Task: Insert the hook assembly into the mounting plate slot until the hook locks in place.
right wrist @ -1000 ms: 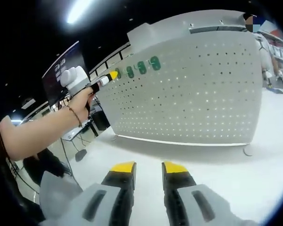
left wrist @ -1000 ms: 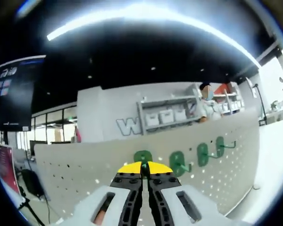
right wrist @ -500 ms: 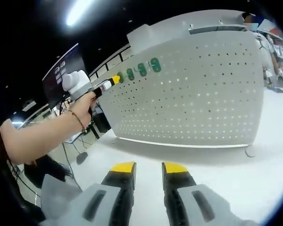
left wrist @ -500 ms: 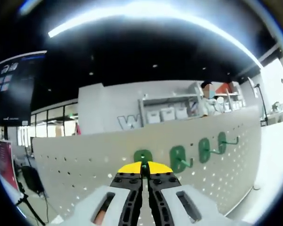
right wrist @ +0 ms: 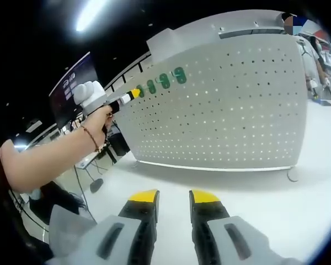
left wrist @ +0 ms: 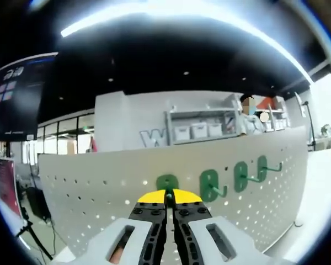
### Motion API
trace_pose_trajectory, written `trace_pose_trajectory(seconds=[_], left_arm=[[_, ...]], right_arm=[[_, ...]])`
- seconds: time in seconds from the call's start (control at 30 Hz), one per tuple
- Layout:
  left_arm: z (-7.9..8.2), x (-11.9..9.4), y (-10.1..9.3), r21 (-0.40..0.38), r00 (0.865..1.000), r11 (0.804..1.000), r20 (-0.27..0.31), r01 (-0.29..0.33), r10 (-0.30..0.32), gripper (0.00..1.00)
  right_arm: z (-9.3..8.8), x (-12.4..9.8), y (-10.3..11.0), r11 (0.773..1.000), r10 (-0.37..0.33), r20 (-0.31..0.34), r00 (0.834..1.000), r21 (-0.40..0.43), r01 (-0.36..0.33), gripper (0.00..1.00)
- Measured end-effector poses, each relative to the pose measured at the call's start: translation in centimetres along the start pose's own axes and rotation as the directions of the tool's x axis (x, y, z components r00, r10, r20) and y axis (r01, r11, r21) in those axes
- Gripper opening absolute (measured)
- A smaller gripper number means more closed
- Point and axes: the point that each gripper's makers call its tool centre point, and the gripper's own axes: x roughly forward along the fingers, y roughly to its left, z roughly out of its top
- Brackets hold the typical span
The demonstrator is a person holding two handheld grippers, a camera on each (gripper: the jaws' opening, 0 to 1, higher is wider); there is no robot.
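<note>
Your left claw (left wrist: 166, 194) has its yellow-tipped jaws pressed together, right up against the white pegboard (left wrist: 99, 193). Whether anything is pinched between the tips cannot be told. Just past the tips, at 12 o'clock, a green hook (left wrist: 166, 183) sits on the board, its lower part hidden behind the jaws. From there, three more green hooks run off toward 2 o'clock: the second hook (left wrist: 209, 185), the third hook (left wrist: 243, 175) and the fourth hook (left wrist: 263, 167), each with a peg sticking out from the board. Beyond the board's top edge, at 1 o'clock, stands a shelf (left wrist: 196, 128) with white bins, and a person is near it further right. A dark screen (left wrist: 19, 94) hangs at 10 o'clock.

Your right claw (right wrist: 172, 197) has its jaws apart with nothing between them, held low over the white counter (right wrist: 276, 204), well apart from the board. In the right gripper view the pegboard (right wrist: 226, 110) stands upright on the counter at 12 to 2 o'clock. Your hand (right wrist: 101, 117) at 10 o'clock holds the left claw (right wrist: 133, 93) with its yellow tip at the board's upper left part, beside the row of green hooks (right wrist: 164, 82) near the top edge.
</note>
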Motion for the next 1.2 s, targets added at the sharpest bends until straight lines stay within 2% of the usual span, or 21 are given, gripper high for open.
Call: trace_pose_trajectory(seconds=[0.3,0.4,0.6,0.7,0.87,0.93,0.97,1.03,1.1,1.2], left_arm=[[-0.1,0.0,-0.1,-0.042,0.998,0.998,-0.039,0.040,-0.042,0.04],[-0.3,-0.4,-0.4,-0.054,0.993,0.994,-0.063,0.099,-0.102,0.07],[0.5,-1.7,-0.1,-0.060,0.991,0.991,-0.053,0.120,-0.123,0.24],[0.7,-2.5,-0.3,-0.074,0.986,0.987,-0.069,0.145,-0.150,0.30],[0.0,-3.8,0.5,-0.104,0.981,0.986,-0.130,0.131,-0.144,0.36],[-0.5,-4.6,0.3,-0.129,0.971,0.980,-0.171,0.148,-0.169,0.42],[-1.1,-5.2,0.0,-0.147,0.959,0.975,-0.208,0.166,-0.194,0.45],[-1.2,-5.9,-0.6,-0.171,0.948,0.964,-0.212,0.203,-0.237,0.49],[-1.2,-6.8,-0.6,-0.173,0.945,0.962,-0.216,0.212,-0.247,0.54],[-1.6,-8.6,-1.1,-0.203,0.923,0.948,-0.248,0.246,-0.293,0.65]], right_arm=[[0.4,0.1,0.5,1.000,0.015,0.006,1.000,0.001,-0.015,0.20],[0.6,0.1,0.5,1.000,0.018,0.009,1.000,-0.005,-0.018,0.21],[0.7,0.2,0.8,1.000,0.024,0.011,1.000,-0.007,-0.024,0.22],[0.9,0.2,1.2,0.999,0.032,0.012,0.999,-0.014,-0.032,0.22],[1.2,0.3,1.6,0.999,0.040,0.021,0.999,-0.024,-0.039,0.23],[1.1,0.4,1.9,0.998,0.052,0.013,0.999,-0.035,-0.052,0.25],[1.1,0.3,2.0,0.998,0.055,0.008,0.998,-0.036,-0.054,0.25],[1.1,0.2,2.2,0.997,0.061,0.002,0.998,-0.042,-0.061,0.27],[1.2,0.0,2.2,0.997,0.061,0.000,0.998,-0.054,-0.061,0.28],[1.1,0.1,2.1,0.995,0.057,-0.004,0.998,-0.084,-0.057,0.30]])
